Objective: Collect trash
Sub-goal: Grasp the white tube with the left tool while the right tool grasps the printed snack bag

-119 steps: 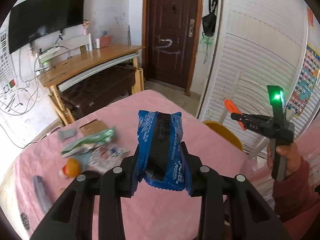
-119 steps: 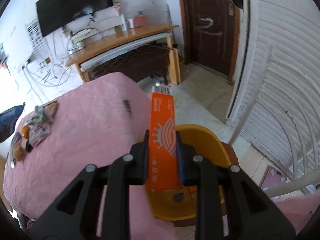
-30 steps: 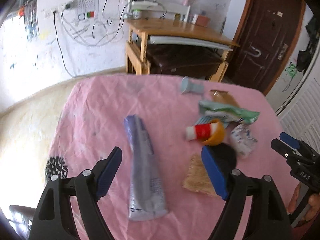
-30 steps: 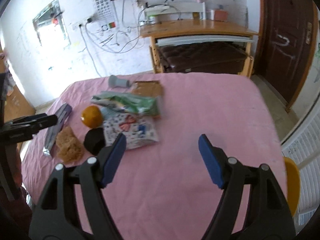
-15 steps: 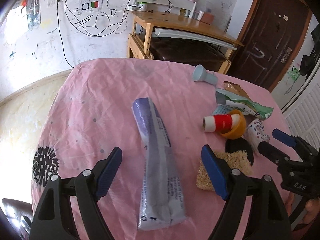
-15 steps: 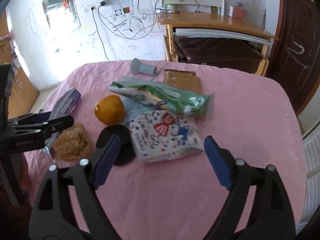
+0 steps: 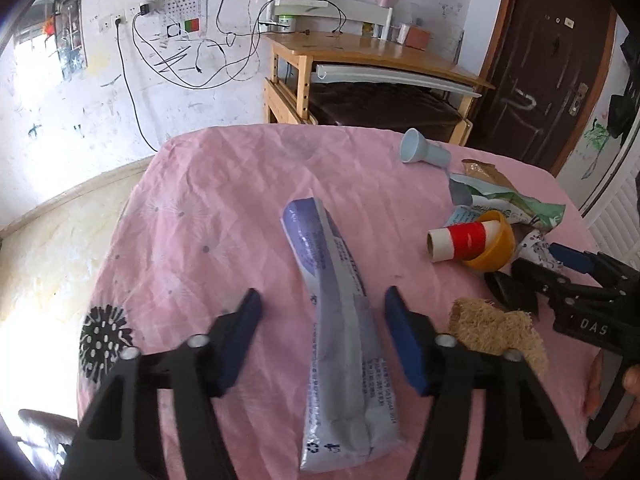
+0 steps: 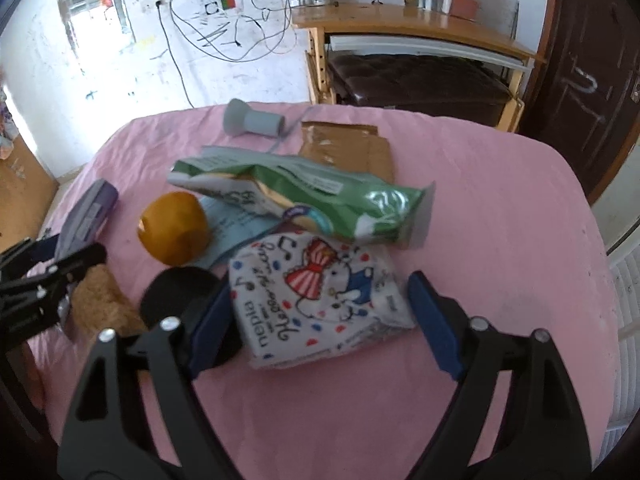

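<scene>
A long purple-grey wrapper lies on the pink tablecloth. My left gripper is open, its blue pads on either side of the wrapper's middle. A white packet with red and blue cartoon print lies in front of my right gripper, which is open with its pads at either side of the packet. A green snack bag, brown cardboard, an orange bowl, a black lid and a brown scrub pad lie close by.
A grey-blue funnel-shaped piece lies at the table's far side. A red-and-white tube rests in the orange bowl. A wooden desk and a dark door stand beyond the table. The right gripper shows at the left wrist view's right edge.
Both grippers, open and empty, have moved down closer to the table. The left now straddles the purple-grey wrapper; the right now straddles the cartoon packet.
</scene>
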`<state>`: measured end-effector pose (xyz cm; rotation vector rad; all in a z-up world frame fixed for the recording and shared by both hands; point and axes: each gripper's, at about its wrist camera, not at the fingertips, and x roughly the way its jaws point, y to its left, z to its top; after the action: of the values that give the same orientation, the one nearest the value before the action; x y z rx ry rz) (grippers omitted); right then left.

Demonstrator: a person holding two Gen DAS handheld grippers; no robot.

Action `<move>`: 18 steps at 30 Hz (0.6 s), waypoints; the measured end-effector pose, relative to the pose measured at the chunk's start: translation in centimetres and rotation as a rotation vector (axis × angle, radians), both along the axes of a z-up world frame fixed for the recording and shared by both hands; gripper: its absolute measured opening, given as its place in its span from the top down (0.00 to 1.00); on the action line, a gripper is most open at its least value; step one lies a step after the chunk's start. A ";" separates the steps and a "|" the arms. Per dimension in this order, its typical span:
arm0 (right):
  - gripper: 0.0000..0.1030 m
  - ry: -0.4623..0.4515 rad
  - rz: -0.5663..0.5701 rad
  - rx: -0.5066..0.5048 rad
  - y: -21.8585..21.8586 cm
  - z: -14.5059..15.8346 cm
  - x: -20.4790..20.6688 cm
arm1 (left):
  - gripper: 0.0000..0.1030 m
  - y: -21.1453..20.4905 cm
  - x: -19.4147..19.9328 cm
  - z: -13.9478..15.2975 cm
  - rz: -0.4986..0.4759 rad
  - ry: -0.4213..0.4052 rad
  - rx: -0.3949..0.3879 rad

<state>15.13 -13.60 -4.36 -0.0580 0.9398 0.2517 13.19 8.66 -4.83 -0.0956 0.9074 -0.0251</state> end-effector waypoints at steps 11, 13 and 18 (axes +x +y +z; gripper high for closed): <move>0.36 -0.034 0.004 0.029 -1.7 0.7 -3.1 | 0.71 0.8 -1.5 0.5 -0.013 -0.027 -0.073; 0.36 -0.042 -0.002 0.038 -2.1 0.9 -3.5 | 0.71 0.5 -1.8 0.9 -0.020 -0.035 -0.071; 0.36 -0.065 -0.033 0.054 -3.6 1.7 -4.4 | 0.71 -0.3 -2.9 2.8 -0.042 -0.083 -0.066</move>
<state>10.72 -17.19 -2.63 -0.0012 0.8684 0.2434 10.29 8.32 -2.03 -0.1359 0.8261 -0.0980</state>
